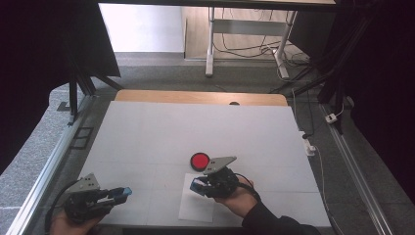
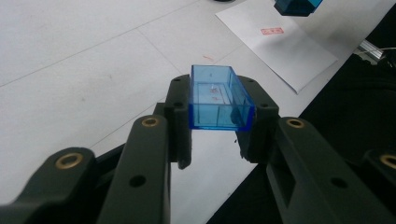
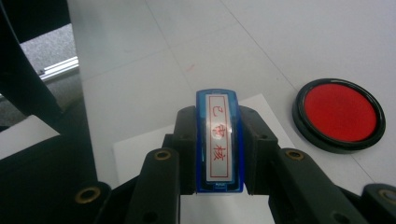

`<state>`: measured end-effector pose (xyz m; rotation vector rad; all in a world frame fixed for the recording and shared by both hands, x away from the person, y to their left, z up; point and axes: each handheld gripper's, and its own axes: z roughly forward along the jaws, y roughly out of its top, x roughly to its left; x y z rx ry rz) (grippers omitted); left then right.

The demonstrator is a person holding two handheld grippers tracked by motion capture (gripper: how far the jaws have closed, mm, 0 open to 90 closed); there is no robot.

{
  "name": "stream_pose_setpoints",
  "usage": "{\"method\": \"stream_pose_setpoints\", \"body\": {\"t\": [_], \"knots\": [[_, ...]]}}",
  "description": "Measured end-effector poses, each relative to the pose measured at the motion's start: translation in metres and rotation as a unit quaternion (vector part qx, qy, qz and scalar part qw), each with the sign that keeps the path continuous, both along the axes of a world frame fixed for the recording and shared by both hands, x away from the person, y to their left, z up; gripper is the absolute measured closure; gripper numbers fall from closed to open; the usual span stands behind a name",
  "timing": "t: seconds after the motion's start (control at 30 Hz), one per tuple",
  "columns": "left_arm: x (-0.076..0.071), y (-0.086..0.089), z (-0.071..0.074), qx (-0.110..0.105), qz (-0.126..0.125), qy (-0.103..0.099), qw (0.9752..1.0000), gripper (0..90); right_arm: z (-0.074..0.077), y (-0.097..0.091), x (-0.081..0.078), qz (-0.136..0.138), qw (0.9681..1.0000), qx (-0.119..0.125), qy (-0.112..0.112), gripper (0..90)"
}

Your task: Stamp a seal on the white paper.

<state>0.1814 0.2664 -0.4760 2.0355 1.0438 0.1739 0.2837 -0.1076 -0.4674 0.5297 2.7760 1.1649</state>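
My left gripper (image 1: pixel 123 192) sits at the table's near left, shut on a clear blue plastic cap (image 2: pixel 219 95) (image 1: pixel 127 191) held across its jaws (image 2: pixel 217 88). Near the middle front, my right gripper (image 1: pixel 198 186) is shut on a blue stamp (image 3: pixel 218 140) (image 1: pixel 196 185) whose white label carries red characters. The stamp hangs over a white sheet of paper (image 1: pixel 195 205) (image 3: pixel 135 151). A red stamp print (image 2: pixel 272 31) shows on that paper (image 2: pixel 280 53). A round red ink pad (image 1: pixel 199 160) (image 3: pixel 339 113) in a black rim lies just beyond the right gripper.
A white mat (image 1: pixel 195 127) covers the wooden table, whose far edge (image 1: pixel 200 97) shows bare wood. Metal rails (image 1: pixel 44 171) run along both sides. Cables (image 1: pixel 313 142) and a desk frame (image 1: pixel 210 44) lie beyond the table on the floor.
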Motion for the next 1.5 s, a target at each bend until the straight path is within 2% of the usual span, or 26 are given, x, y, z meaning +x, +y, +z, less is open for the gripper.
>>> {"method": "stream_pose_setpoints", "body": {"t": [0.27, 0.67, 1.03, 1.33, 1.5], "knots": [[0.001, -0.002, 0.002, -0.009, -0.011, -0.002, 0.9999, 68.1, 0.007, -0.001, -0.003, 0.009, 0.9998, 0.018, -0.002, 71.7], [0.001, -0.006, 0.004, -0.014, -0.023, -0.011, 0.9996, 68.2, 0.013, -0.003, -0.006, 0.019, 0.9994, 0.027, -0.010, 71.6], [0.002, -0.010, 0.005, -0.019, -0.035, -0.016, 0.9991, 68.1, 0.024, -0.006, -0.008, 0.018, 0.9979, 0.062, -0.007, 71.7], [0.006, -0.021, 0.008, -0.024, -0.062, -0.023, 0.9975, 68.1, 0.038, -0.012, -0.008, 0.018, 0.9953, 0.094, -0.008, 71.7], [0.009, -0.030, 0.012, -0.025, -0.086, -0.033, 0.9955, 68.1, 0.046, -0.014, -0.010, 0.024, 0.9940, 0.107, -0.007, 71.7]]}}
